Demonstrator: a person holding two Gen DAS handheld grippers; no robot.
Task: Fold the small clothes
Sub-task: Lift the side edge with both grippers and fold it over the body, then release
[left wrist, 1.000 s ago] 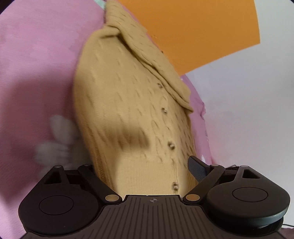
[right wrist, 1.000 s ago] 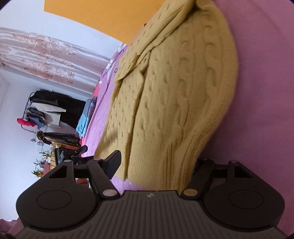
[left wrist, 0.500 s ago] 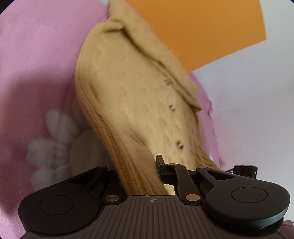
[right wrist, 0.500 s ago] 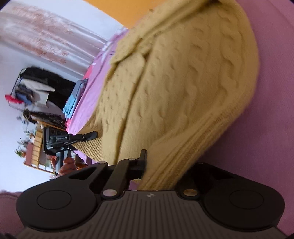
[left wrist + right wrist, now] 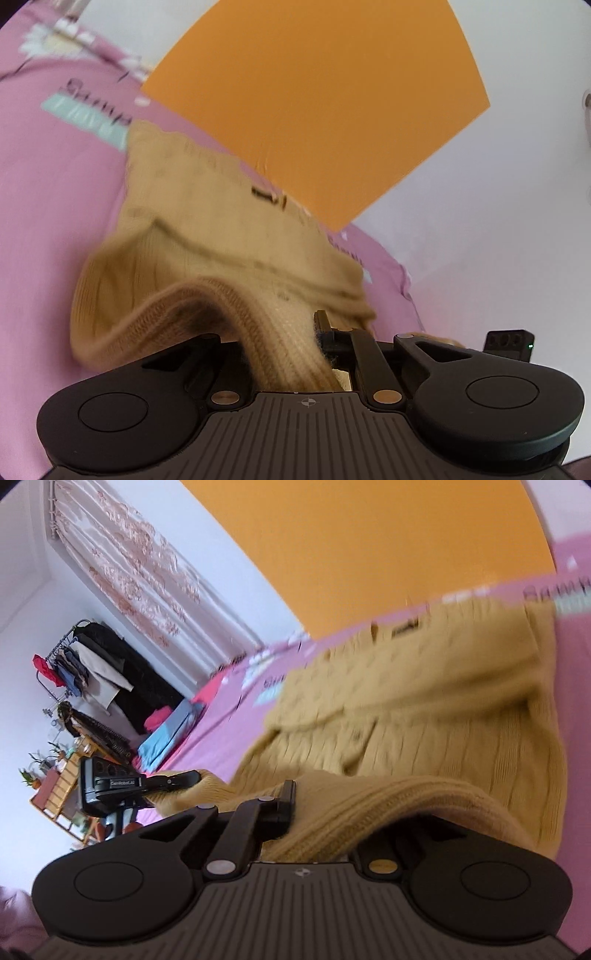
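A: Where is the yellow cable-knit cardigan (image 5: pixel 229 229)?
B: On the pink bedsheet (image 5: pixel 48 177), its ribbed hem lifted off it.
A: The left claw (image 5: pixel 291 354)?
B: Its jaws have just been closing; they pinch the hem.
A: The right claw (image 5: pixel 332 823)?
B: Clamped on the hem too.

"GenRobot.AI" on the other tongs' black camera housing (image 5: pixel 110 783)
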